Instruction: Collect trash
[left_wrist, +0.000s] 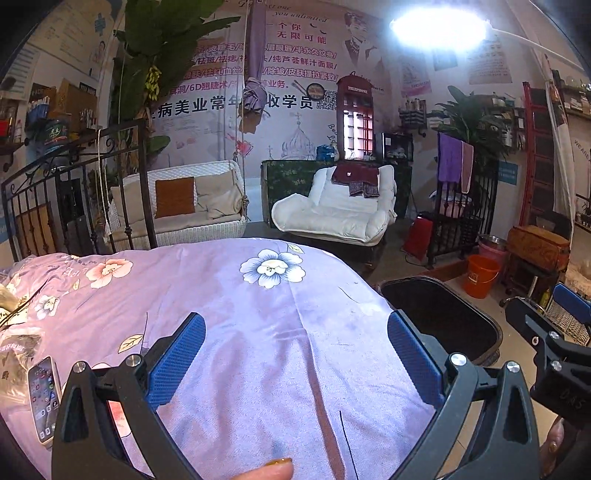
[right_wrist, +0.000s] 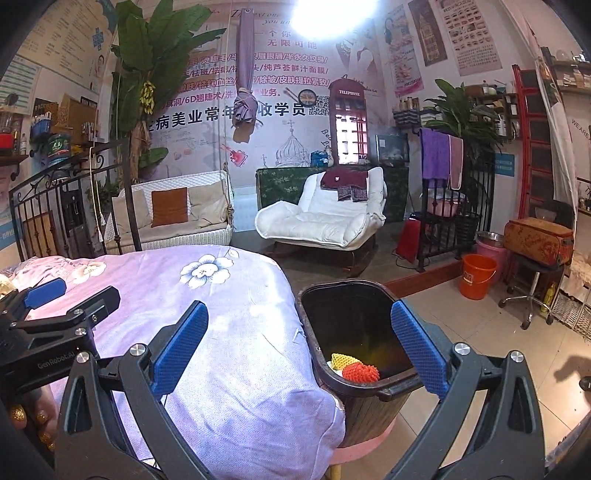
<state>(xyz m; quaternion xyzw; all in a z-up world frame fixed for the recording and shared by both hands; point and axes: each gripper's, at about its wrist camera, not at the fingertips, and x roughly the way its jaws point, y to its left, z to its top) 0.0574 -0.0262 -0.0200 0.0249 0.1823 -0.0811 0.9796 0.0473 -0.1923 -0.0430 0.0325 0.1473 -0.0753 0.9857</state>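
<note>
Trash (right_wrist: 355, 367), yellow and red foam netting, lies in the bin (right_wrist: 376, 386) at lower centre, beside the bed (right_wrist: 236, 332). My right gripper (right_wrist: 299, 343) is spread wide and empty above the bin; my left gripper (left_wrist: 295, 354) is likewise apart over the bed. Phone (left_wrist: 43, 398) at lower left.

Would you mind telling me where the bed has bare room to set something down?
The bedspread is bare from the blue flower print down between the left hand-held gripper fingers, and toward the bin. The left edge is crowded: a phone and dark wrappers.
</note>
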